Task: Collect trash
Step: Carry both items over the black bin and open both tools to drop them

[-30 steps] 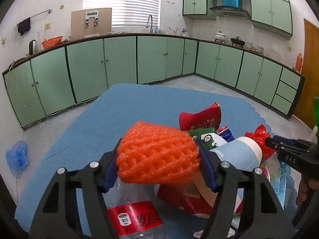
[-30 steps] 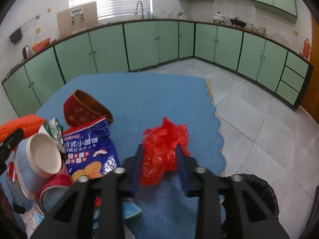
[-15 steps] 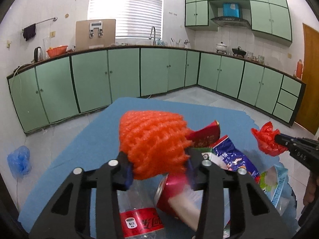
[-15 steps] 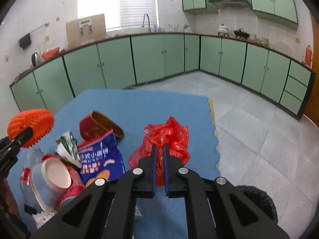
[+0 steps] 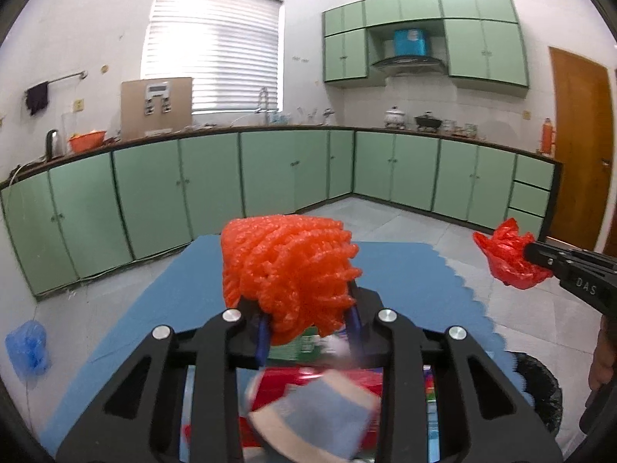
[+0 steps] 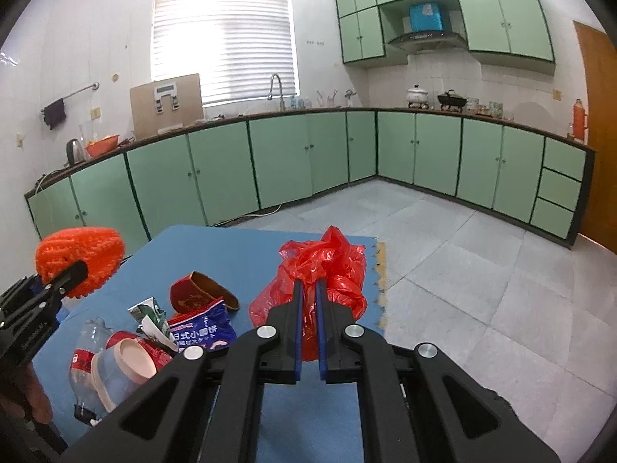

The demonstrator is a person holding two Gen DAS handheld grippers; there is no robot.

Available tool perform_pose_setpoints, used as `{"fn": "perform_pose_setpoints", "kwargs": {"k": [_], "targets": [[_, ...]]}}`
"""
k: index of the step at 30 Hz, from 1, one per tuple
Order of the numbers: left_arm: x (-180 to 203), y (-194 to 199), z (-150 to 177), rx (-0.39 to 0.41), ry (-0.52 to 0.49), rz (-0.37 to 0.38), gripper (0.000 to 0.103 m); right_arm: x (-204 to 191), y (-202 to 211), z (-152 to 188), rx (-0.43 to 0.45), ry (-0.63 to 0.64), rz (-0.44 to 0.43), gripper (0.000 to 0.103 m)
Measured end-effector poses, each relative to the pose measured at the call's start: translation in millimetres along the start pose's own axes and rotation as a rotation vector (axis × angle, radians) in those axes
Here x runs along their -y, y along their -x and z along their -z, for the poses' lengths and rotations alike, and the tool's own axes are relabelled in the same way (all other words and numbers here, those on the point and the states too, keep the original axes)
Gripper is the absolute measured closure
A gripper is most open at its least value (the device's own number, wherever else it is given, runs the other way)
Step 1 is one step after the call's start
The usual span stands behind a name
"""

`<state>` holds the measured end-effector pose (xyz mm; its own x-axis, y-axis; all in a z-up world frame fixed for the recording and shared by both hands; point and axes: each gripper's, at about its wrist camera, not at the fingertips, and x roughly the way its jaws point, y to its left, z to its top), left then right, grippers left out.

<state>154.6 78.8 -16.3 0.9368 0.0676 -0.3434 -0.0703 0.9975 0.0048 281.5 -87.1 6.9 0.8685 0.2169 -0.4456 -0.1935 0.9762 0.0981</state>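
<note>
Orange foam netting (image 5: 287, 270), a soft lattice sleeve bunched into a knobbly lump, is sitting squeezed between the blue-lined fingers of the left gripper (image 5: 308, 332), whose jaws are closing on it while it is raised above the blue mat (image 5: 408, 270). Crinkled red plastic bag (image 6: 322, 270), thin and glossy, is being pinched by the right gripper (image 6: 308, 301), its two blue pads pressed almost together on the film, with the bag bulging out on both sides and hanging clear of the mat. In the left wrist view that same bag is showing as a crumpled red tuft at the tip of the black right gripper, off to the right. Spread on the mat below, in the right wrist view, is the remaining trash: a flattened clear plastic bottle (image 6: 83, 366) with a red label, a pale blue paper cup (image 6: 119, 370) lying on its side with its round mouth open, a shiny blue snack packet (image 6: 202, 328), a crumpled green and white carton (image 6: 148, 314), and a red paper cup (image 6: 200, 293) tipped over, showing its brown inside. Just off the scalloped edge of the mat, a black bin bag (image 5: 540, 393) is gaping open on the grey tiled floor (image 6: 482, 270).
</note>
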Motion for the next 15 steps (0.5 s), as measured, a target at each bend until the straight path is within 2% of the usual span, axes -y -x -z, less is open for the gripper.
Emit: {"fn": "perform_pose_setpoints", "kwargs": {"k": [5, 15], "targets": [[39, 9, 1, -0.005, -0.025, 0.106, 0.073, 19, 25, 6, 0.016, -0.026, 0.051, 0.097], [147, 9, 24, -0.065, -0.074, 0.378, 0.073, 94, 76, 44, -0.019, -0.081, 0.244, 0.097]]}}
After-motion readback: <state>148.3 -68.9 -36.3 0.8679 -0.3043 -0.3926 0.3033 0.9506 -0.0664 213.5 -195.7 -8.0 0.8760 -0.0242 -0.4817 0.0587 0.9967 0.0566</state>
